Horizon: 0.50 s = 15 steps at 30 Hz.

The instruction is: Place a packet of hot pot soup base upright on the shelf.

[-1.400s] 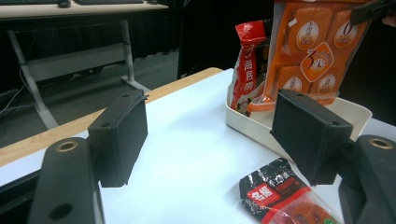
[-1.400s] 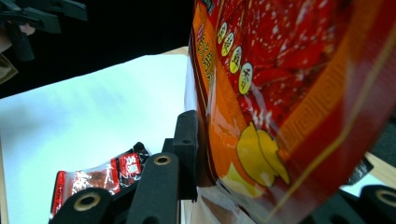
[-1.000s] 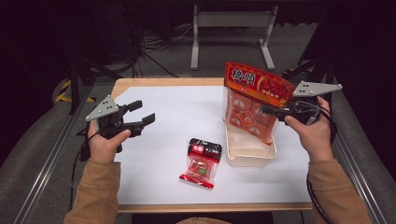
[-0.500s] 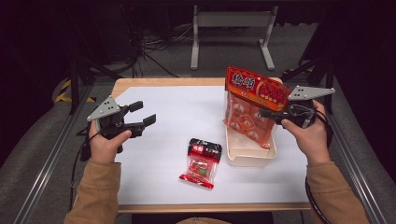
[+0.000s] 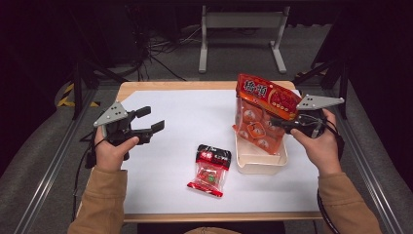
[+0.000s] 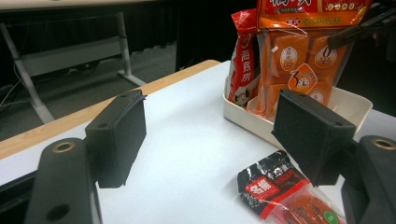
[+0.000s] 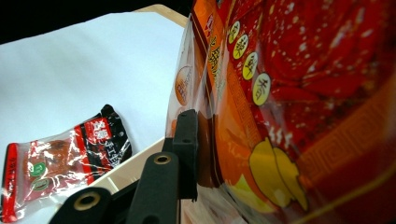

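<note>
A white sheet is being carried by the wooden surface (image 5: 146,87), whose bare wood is showing as a strip along the far edge and again along the near edge. The surface is being flanked on both sides by grey metal rails (image 5: 53,165) running from near to far. Beyond the far edge, a grey carpeted floor (image 5: 185,63) is being crossed by loose black cables, and a pale metal bench frame (image 5: 241,22) is standing in the dark room. A patch of yellow-and-black tape (image 5: 65,95) is lying on the floor at the far left.

The large orange-red snack bag (image 5: 260,112) is being held upright at the right of the surface, its lower end sitting inside the cream tray (image 5: 260,163). The right tongs (image 5: 280,121) are being kept clamped on the bag's right edge; in the right gripper view one black pad is being pressed flat against the wrapper.

The small red-and-black packet (image 5: 210,169) is lying flat on the white sheet, just left of the tray and nearer the front edge.

The left tongs (image 5: 152,120) are being held apart above the left part of the surface, with nothing between them, well away from the packet and the tray.
</note>
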Tool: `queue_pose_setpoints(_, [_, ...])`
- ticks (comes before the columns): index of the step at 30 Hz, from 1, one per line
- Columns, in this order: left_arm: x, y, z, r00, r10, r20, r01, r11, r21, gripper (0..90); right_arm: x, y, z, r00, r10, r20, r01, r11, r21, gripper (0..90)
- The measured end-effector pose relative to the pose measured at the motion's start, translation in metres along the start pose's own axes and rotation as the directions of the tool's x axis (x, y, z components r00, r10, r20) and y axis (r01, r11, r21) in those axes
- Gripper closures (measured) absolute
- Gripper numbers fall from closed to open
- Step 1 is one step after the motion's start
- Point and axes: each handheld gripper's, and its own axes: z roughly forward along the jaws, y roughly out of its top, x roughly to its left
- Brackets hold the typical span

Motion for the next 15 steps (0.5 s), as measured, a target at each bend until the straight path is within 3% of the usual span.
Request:
queue_pose_setpoints(6, [0.0,0.0,0.0,1.0,0.0,-0.004,0.0,1.0,-0.001,26.3,0.003,-0.004,0.006,0.9999,-0.009,0.007,0.009,1.0,0.014,70.6])
queue_pose_setpoints(10, [0.0,0.0,0.0,1.0,0.0,-0.002,0.0,1.0,0.0,26.2,0.006,-0.013,0.02,0.9999,-0.011,-0.005,0.012,0.997,0.07,70.7])
queue_pose_setpoints(15, [0.001,-0.001,0.001,1.0,-0.004,-0.004,0.004,1.0,0.004,26.0,0.009,-0.017,0.024,0.9995,-0.015,-0.027,0.016,0.998,0.056,70.7])
